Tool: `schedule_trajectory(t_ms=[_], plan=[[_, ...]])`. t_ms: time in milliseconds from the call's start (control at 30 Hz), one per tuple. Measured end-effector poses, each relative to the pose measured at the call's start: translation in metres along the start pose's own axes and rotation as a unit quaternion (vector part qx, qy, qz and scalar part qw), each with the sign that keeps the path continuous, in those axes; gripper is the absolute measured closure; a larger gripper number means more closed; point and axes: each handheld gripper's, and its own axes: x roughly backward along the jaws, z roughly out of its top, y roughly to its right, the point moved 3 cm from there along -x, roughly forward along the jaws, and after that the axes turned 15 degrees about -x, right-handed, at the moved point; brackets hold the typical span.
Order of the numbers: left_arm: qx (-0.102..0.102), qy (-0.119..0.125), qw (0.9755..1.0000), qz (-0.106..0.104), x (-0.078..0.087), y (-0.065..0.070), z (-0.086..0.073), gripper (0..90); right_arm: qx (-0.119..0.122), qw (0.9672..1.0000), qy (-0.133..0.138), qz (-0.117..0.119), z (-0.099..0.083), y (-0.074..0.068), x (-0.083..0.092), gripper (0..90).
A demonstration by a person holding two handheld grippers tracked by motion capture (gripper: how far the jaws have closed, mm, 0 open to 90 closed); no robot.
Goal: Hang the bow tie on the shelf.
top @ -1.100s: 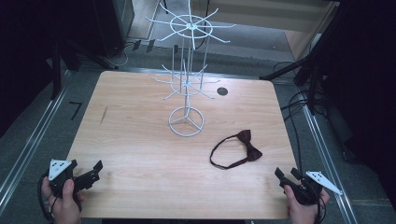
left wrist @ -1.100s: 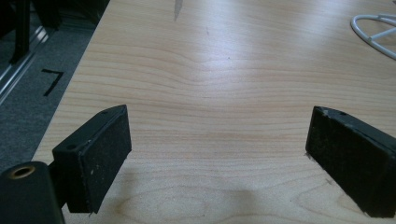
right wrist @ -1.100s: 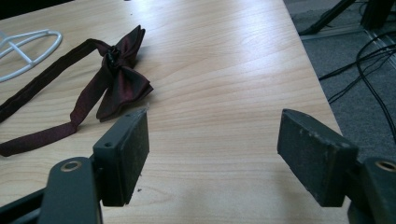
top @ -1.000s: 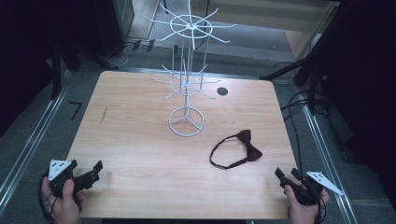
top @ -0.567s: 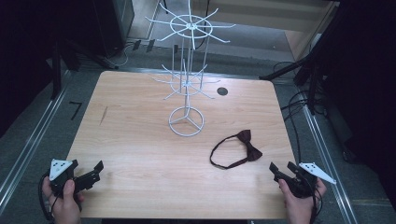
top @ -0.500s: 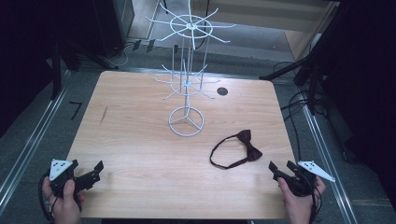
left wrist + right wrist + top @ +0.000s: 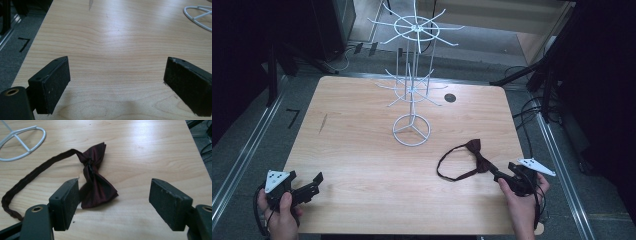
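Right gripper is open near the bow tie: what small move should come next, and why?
Probably ease the right gripper forward and slightly toward its left jaw, then close. Its jaws stand wide open, and the dark red bow tie lies flat on the table just ahead, nearer the left jaw than centred between them. The left gripper hangs open over bare wood.

A: We've moved the right gripper in from the table's near right corner toward the bow tie.
B: Agreed. Our jaws are spread, one pad just beside the bow's near wing.
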Motion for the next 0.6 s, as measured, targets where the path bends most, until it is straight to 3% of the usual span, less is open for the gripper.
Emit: schedule_trajectory(t_ms=[200,333,433,600], plan=[[0.000,-0.001,1.0000,-0.002,0.000,-0.001,0.000,7.4,-0.004,0.9999,-0.014,-0.007,0.009,-0.009,-0.015,25.5],[0.000,-0.001,1.0000,-0.004,0.000,-0.001,0.000,7.4,0.000,0.9992,-0.039,0.000,0.011,-0.019,-0.024,34.0],[-0.001,0.000,1.0000,-0.004,0.000,-0.001,0.000,7.4,0.003,0.9986,-0.052,-0.011,0.012,-0.022,-0.031,37.1],[0.000,0.001,1.0000,-0.005,-0.001,-0.001,0.000,7.4,0.001,0.9983,-0.056,-0.016,0.015,-0.027,-0.037,37.9]])
